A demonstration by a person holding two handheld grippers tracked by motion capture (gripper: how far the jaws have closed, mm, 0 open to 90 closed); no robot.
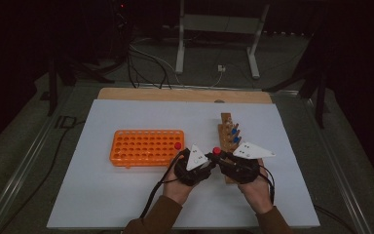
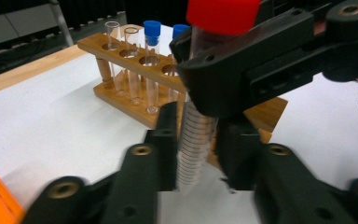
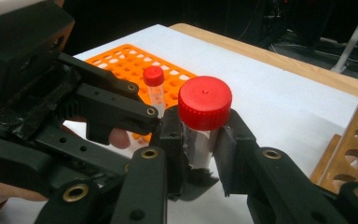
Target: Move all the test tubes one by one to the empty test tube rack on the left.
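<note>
Black jaws of the left gripper (image 2: 196, 161) stand nearest the lens, closed on the lower, graduated part of a clear red-capped tube (image 2: 196, 135), which stands upright between the fingers (image 2: 165, 140). Right gripper (image 3: 200, 149) clamps the same tube just under its red cap (image 3: 204, 102), so both grippers hold it at once, the right above the left. Graduation lines ring the tube's lower wall; no numeral or brand on it can be read. Beyond the left fingers, just behind the tube: a wooden rack (image 2: 121, 95) with clear tubes upright in its holes, two of them blue-capped (image 2: 152, 27). Beyond the right fingers, past the left gripper's body: an orange perforated rack (image 3: 121, 60) with one small red-capped tube (image 3: 154, 79) standing in it. Both racks rest on a white sheet (image 1: 126, 195) over a wooden table (image 1: 175, 94). Each gripper carries a grey three-cornered plate (image 1: 253, 150) with dots.
</note>
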